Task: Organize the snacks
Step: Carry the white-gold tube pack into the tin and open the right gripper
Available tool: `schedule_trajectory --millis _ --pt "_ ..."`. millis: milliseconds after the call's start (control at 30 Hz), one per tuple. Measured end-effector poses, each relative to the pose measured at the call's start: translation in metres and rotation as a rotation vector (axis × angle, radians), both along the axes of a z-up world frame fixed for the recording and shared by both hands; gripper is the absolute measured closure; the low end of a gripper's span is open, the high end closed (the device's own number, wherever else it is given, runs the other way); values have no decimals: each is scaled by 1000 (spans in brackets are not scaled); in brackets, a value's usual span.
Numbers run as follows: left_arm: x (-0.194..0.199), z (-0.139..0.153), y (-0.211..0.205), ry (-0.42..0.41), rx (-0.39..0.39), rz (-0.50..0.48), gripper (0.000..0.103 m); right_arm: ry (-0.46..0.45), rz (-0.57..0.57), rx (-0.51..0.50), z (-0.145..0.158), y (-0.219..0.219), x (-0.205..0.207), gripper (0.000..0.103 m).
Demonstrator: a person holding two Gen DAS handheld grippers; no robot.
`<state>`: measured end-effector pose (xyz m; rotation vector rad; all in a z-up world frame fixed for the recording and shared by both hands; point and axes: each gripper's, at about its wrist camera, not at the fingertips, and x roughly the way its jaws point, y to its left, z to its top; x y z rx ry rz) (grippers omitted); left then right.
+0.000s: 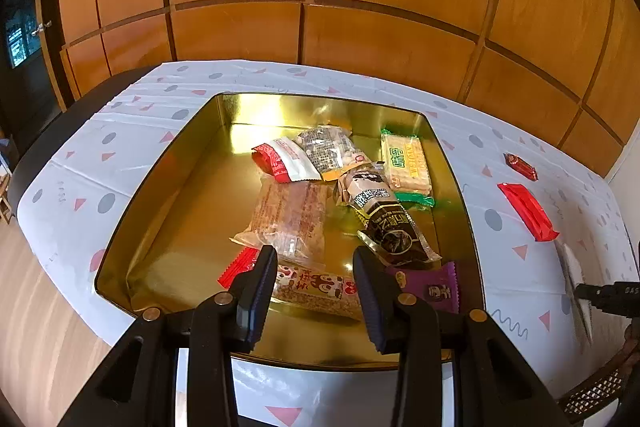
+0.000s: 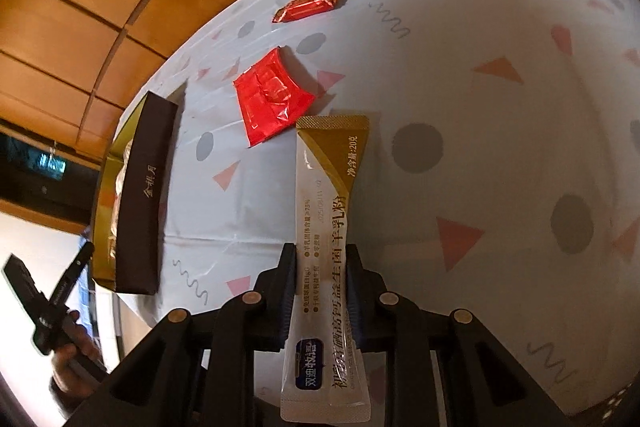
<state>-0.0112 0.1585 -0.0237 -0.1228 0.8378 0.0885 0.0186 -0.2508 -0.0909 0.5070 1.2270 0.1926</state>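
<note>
Right gripper (image 2: pixel 320 259) clenched on the long sachet (image 2: pixel 326 227) near its tail, so it could swing or slip before the tin (image 2: pixel 140 203); left gripper (image 1: pixel 316 259) gapes empty

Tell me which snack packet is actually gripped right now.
The white-and-gold stick sachet, clamped in the right hand-held gripper; the two red packets lie loose on the tablecloth.

Eight snacks in tin (image 1: pixel 168 163), three outside.
</note>
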Motion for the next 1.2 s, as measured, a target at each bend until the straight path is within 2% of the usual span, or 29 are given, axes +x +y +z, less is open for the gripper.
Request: schedule_trajectory --millis 200,567,833,967,1067,1200 --pt "1 0 -1 0 6 7 63 -87 40 54 30 20 4 80" --pt "-2 1 8 -8 12 24 63 -155 208 102 67 121 40 80" --pt "-4 4 24 -19 -3 59 63 -203 243 102 91 196 79 80" --pt "-5 2 32 -15 -9 75 63 -180 243 80 88 232 100 79" --pt "-5 -1 36 -9 -14 83 63 -159 224 25 78 255 115 74" --pt "-5 -4 40 -2 -17 90 63 -148 242 -39 66 269 122 74"
